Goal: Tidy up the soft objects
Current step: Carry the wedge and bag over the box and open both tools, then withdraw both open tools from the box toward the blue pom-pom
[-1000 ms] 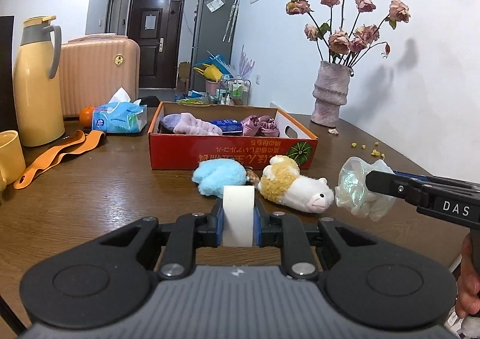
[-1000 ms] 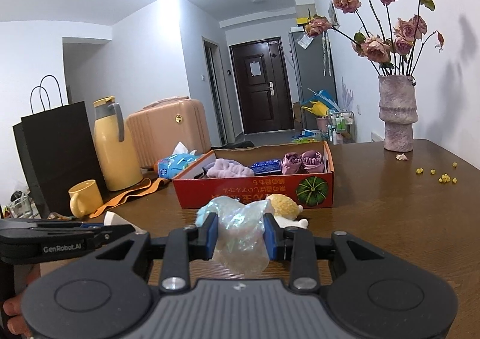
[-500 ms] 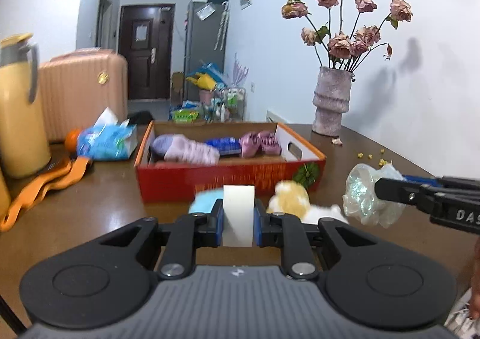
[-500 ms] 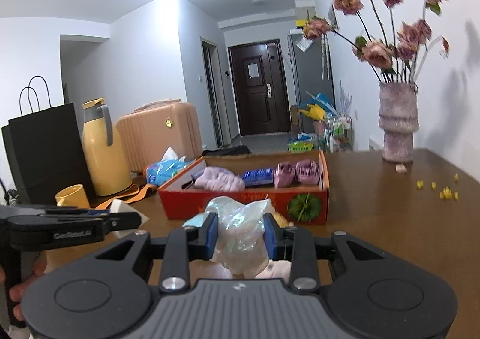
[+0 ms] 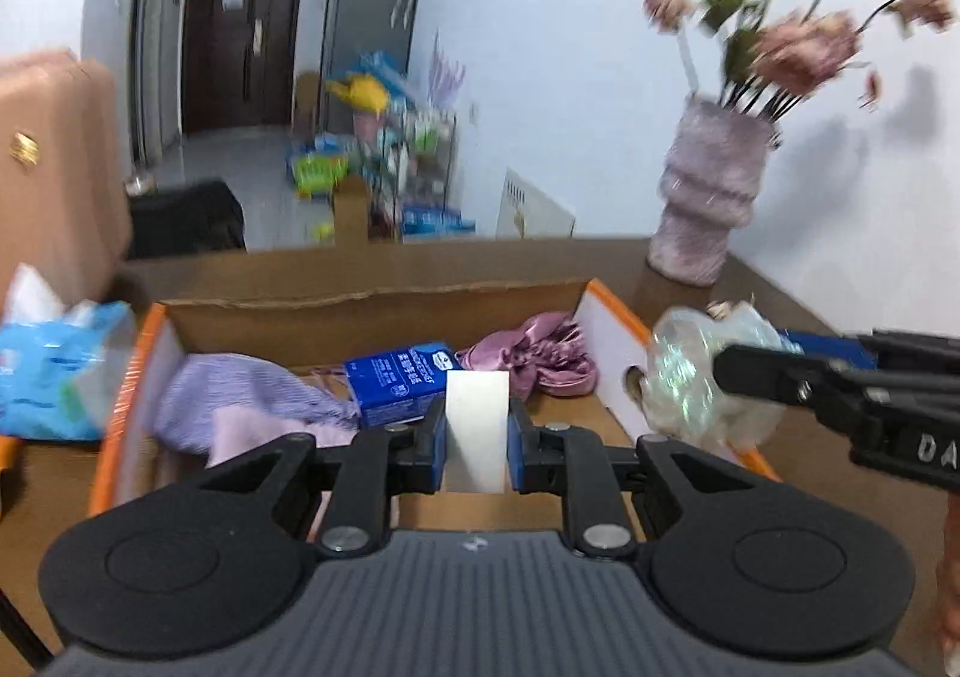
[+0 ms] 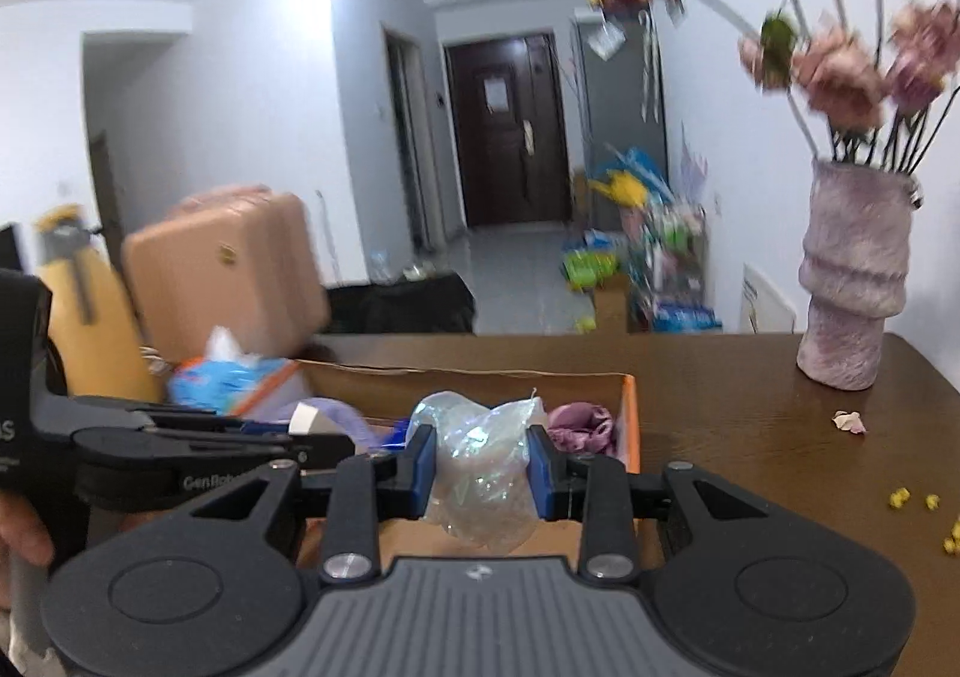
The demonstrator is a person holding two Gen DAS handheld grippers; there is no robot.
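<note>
— Where do we stand? We carry two soft things over the cardboard box on the wooden table. Our left gripper pinches a white foam block upright between its blue pads, above the box's open middle.

— And the other hand? Our right gripper is clamped on a crumpled iridescent plastic bag, which hangs over the box's right-hand end; from the left wrist it shows just beside the box's white end wall.

— What already lies inside? A lilac knitted cloth, a blue tissue pack and pink satin scrunchies.

— So which step is this? We judge it the delivery: both loads are over the box but not yet let go.

— What does the next move call for? Lowering each load onto bare cardboard, then spreading the jaws; the light bag may cling to a pad or drift over the rim, so we would release low.
</note>
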